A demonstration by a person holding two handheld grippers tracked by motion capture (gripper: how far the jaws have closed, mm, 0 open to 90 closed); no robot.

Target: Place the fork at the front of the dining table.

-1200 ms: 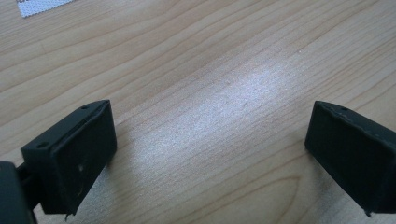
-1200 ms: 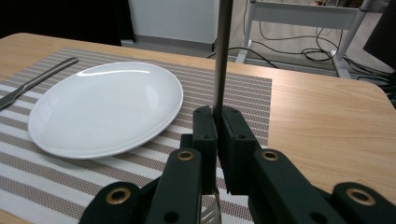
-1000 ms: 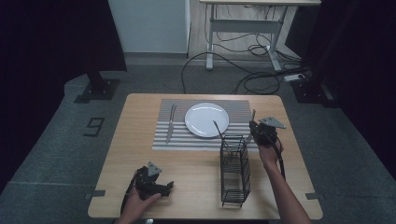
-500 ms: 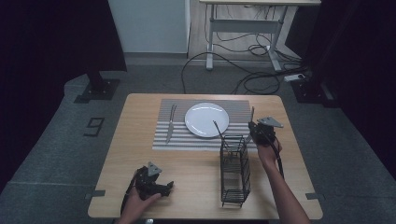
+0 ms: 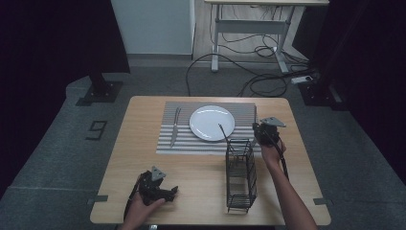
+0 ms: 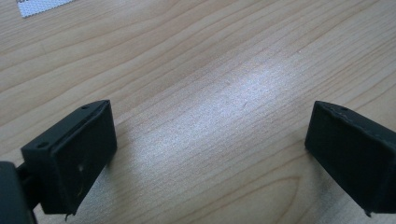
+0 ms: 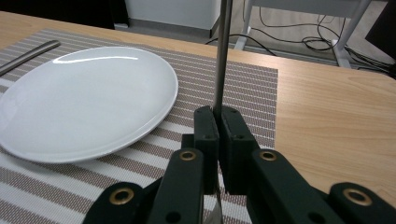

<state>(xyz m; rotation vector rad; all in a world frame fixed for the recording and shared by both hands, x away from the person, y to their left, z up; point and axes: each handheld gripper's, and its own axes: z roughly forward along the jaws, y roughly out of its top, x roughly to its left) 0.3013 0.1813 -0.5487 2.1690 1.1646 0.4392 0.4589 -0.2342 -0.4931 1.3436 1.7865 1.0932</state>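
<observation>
Gripper on the right [image 7: 217,122] is clamped on an upright metal utensil [image 7: 223,51] beside the plate [image 5: 212,122] above the placemat [image 5: 244,114], near the wire rack [image 5: 241,173], while the left gripper [image 6: 205,154] rests wide open, empty, on the worktop [image 5: 201,184].

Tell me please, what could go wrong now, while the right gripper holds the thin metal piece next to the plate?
1. The right gripper pinches the thin metal utensil at one narrow spot only, so it may turn or slip out.
2. The white plate lies close beside it; a swing of the utensil could hit its rim.
3. The wire basket stands tall and narrow near the right hand; a bump with the forearm might tip it.
</observation>
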